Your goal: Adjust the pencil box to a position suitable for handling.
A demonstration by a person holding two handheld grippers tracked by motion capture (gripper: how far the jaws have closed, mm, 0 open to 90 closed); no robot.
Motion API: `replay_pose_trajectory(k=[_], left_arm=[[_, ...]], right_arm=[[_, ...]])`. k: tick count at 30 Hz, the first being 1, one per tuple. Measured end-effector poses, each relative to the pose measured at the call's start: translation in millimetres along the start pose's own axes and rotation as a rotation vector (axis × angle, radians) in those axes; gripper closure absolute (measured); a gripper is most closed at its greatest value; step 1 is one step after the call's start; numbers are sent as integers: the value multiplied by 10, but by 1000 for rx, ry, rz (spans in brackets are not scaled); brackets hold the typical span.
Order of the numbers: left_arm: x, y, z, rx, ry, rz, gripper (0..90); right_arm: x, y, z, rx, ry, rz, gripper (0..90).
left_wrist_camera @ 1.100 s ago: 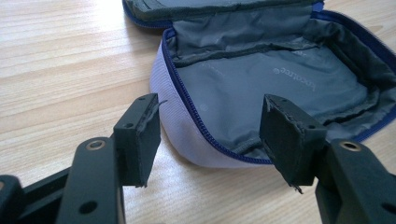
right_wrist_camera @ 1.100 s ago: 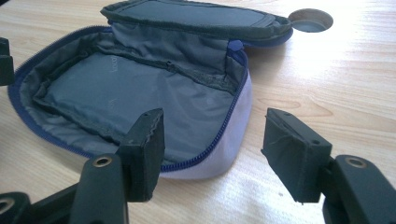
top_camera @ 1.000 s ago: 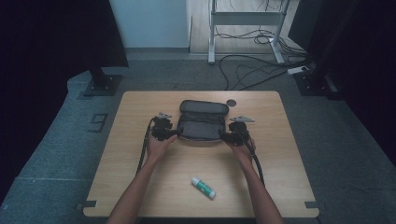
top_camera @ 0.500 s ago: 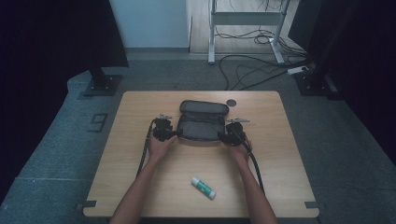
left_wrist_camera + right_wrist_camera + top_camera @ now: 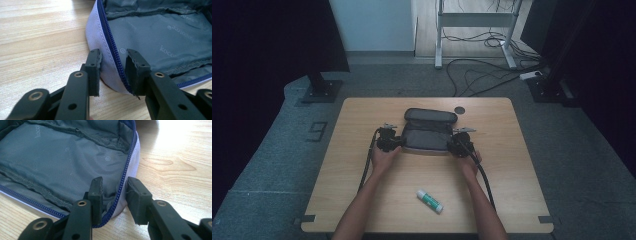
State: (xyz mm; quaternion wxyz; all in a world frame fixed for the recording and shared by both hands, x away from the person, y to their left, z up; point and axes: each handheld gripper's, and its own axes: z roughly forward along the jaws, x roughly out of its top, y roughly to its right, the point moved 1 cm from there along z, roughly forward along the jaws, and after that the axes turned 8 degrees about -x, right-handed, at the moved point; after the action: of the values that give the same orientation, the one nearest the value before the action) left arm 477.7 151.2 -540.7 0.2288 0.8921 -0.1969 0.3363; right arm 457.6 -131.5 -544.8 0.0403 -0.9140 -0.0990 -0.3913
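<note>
Left gripper (image 5: pixel 112 65): jaws astride the near-left rim of the open pencil case (image 5: pixel 428 131), outer jaw against the grey wall, inner jaw against the zip; they have just been closing; rim pinched between them. Right gripper (image 5: pixel 113 188): jaws likewise closing, straddling the near-right rim, zip edge (image 5: pixel 125 172) between the pads. Case: lid folded back, grey lining showing, centre of the wooden table (image 5: pixel 362 115), toward the far edge. Glue stick (image 5: pixel 429 200): near edge, well apart.
</note>
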Motion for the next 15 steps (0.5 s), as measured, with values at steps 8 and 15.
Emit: replay_pose_trajectory(k=[8,15], left_arm=[[6,15,-14,13,-1,9,767],[10,8,-21,1,7,7,831]], right_arm=[[1,-17,-16,-29,14,-17,795],[1,-28,-31,-37,28,-23,835]])
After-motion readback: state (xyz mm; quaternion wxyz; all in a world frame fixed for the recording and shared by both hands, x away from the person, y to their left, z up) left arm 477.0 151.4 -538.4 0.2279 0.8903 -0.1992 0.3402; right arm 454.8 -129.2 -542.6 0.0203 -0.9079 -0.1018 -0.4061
